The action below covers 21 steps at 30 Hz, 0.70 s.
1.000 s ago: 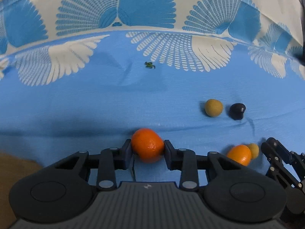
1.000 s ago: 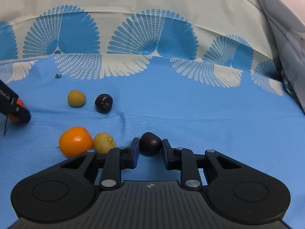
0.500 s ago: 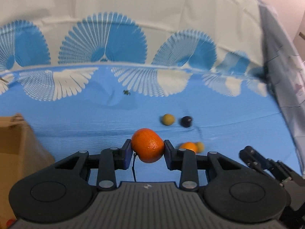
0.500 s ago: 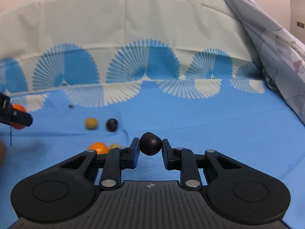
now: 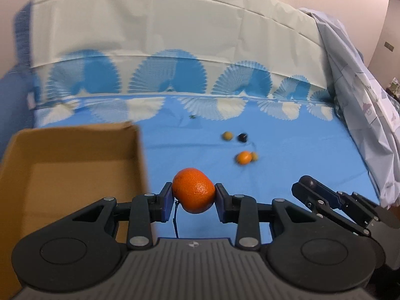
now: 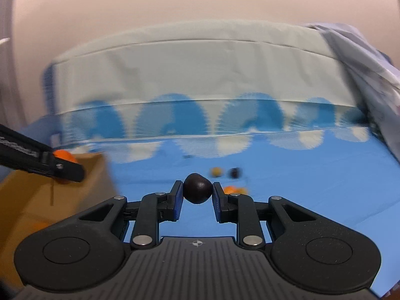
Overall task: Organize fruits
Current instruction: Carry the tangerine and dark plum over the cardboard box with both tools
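The left gripper [image 5: 193, 197] is closed on an orange [image 5: 193, 190], its pads pressing both sides of the fruit, which hangs clear above the blue cloth [image 5: 287, 145]. Just to its left stands an open cardboard box [image 5: 75, 135]; the box's right wall edge runs close past the gripper's left finger, and the box floor that shows is bare brown card. To the right the right gripper [image 5: 308, 183] reaches in from the lower corner, near but apart from the left one.

The right gripper [image 6: 197, 191] is clamped on a dark plum [image 6: 197, 191], held off the cloth [image 6: 325, 175]. Ahead of both grippers the cloth lies broad and flat, bounded at the back by a pale upright panel [image 5: 175, 32] and on the right by a draped grey sheet [image 5: 362, 87].

Four fruits rest mid-cloth, well apart from the box: a yellow fruit [image 5: 227, 135] just beside a dark one [image 5: 242, 137], and nearer, a second orange [image 5: 244, 157] touching a small yellow fruit [image 5: 254, 156].

The left view alone shows the box interior. The right view alone shows the left gripper [image 6: 72, 167] from the side, with its orange [image 6: 63, 156] level with the box's top edge [image 6: 87, 157]; there the resting fruits are blurred and partly hidden behind the right finger.
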### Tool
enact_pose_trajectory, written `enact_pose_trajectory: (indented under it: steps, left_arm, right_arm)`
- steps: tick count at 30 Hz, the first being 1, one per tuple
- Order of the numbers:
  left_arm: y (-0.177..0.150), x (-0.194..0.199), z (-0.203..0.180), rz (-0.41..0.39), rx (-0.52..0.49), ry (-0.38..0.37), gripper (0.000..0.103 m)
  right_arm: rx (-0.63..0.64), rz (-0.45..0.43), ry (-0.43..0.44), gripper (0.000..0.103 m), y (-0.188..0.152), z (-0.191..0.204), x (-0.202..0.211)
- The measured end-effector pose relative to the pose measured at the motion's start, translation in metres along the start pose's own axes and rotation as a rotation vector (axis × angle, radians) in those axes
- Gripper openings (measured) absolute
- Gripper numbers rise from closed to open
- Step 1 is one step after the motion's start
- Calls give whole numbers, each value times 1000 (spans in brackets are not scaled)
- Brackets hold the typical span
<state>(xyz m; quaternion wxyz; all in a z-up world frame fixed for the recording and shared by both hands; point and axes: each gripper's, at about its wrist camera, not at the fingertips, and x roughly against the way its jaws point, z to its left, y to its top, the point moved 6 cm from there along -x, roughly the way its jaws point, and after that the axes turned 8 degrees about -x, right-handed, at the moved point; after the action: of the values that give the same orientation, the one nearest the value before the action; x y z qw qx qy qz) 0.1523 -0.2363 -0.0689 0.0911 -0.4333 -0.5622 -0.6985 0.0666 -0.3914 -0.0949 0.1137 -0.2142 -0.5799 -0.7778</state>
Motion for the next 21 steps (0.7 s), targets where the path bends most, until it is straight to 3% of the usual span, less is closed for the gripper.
enact_pose_trajectory:
  steps: [10,21]
  left_arm:
    - [-91,119,72,0,55,117,38]
    - [-155,180,108,-32,111,160,39]
  right_arm:
    - [81,160,164,26,-53,108,84]
    - [166,167,207,26,-81,170,135]
